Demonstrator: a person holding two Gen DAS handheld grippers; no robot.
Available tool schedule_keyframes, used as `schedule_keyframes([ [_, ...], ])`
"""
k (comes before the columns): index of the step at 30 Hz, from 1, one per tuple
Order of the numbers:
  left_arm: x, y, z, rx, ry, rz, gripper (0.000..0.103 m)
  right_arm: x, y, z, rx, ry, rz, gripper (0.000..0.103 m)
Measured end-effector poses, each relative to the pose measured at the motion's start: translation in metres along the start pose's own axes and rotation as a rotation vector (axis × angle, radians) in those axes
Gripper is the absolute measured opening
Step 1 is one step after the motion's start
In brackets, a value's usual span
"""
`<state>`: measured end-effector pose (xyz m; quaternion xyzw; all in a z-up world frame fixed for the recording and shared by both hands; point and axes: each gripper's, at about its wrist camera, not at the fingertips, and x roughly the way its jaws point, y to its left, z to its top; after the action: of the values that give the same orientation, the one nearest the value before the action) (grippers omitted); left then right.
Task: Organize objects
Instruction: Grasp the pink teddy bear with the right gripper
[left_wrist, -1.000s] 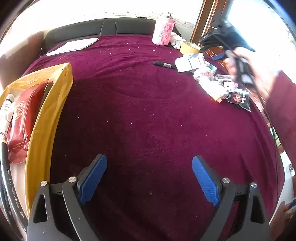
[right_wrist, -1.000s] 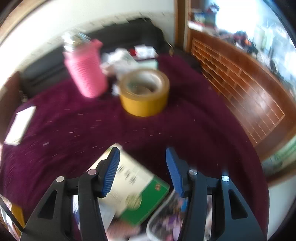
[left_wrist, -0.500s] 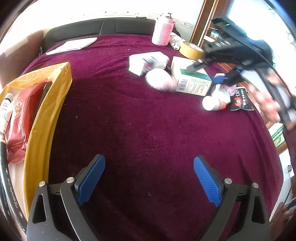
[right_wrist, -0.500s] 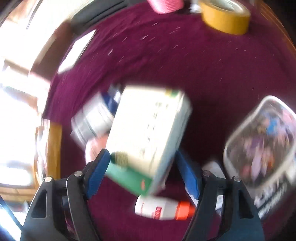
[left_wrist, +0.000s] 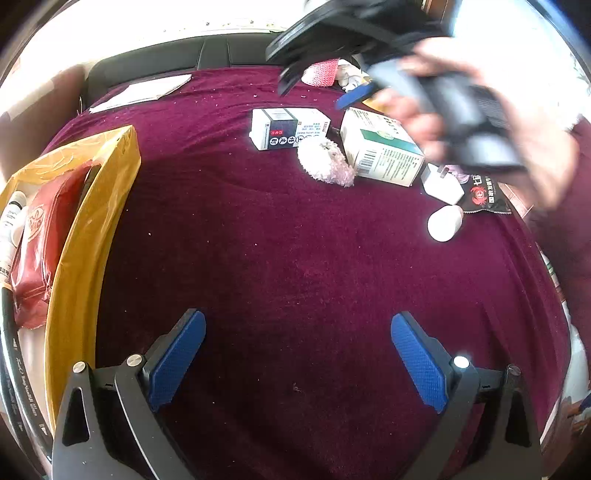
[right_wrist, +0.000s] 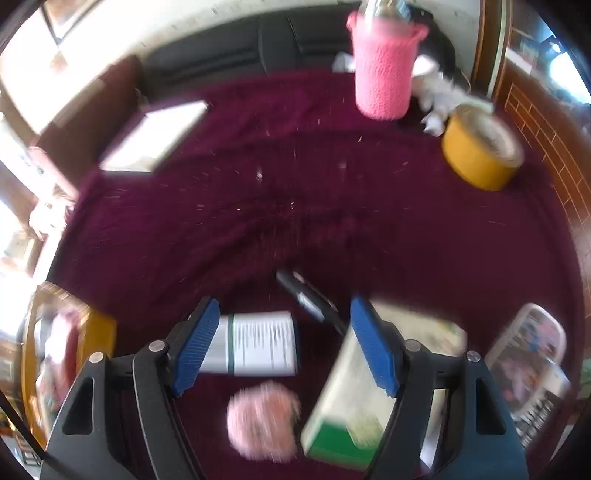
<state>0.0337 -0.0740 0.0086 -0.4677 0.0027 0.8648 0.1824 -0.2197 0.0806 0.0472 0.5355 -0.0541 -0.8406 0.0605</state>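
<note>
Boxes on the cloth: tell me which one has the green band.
The white box with the green band lies right of the pink fluffy ball. The other box, left of it, carries a dark panel with red marks, no green.

The right gripper and the hand on it smear across the left wrist view, hiding most of the pink-sleeved bottle and the tape roll. From the right wrist, the fluffy pink ball and green-and-white box blur; its print is unreadable
</note>
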Motion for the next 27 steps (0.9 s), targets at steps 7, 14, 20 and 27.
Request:
schedule_keyframes([
  [7,0.0,0.003,0.0,-0.019,-0.008,-0.033,0.1,0.013,0.03,-0.032,-0.114,0.231,0.26,0.073],
  [14,-0.002,0.01,0.0,-0.045,-0.02,-0.071,0.101,-0.07,0.023,-0.118,-0.227,0.188,0.355,0.072],
  [20,0.001,0.006,-0.001,-0.019,-0.009,-0.04,0.101,-0.122,-0.049,-0.172,-0.031,-0.128,0.199,0.073],
  [27,-0.009,0.004,-0.006,-0.021,-0.014,0.01,0.099,-0.091,-0.049,-0.173,0.021,-0.133,0.198,0.073],
])
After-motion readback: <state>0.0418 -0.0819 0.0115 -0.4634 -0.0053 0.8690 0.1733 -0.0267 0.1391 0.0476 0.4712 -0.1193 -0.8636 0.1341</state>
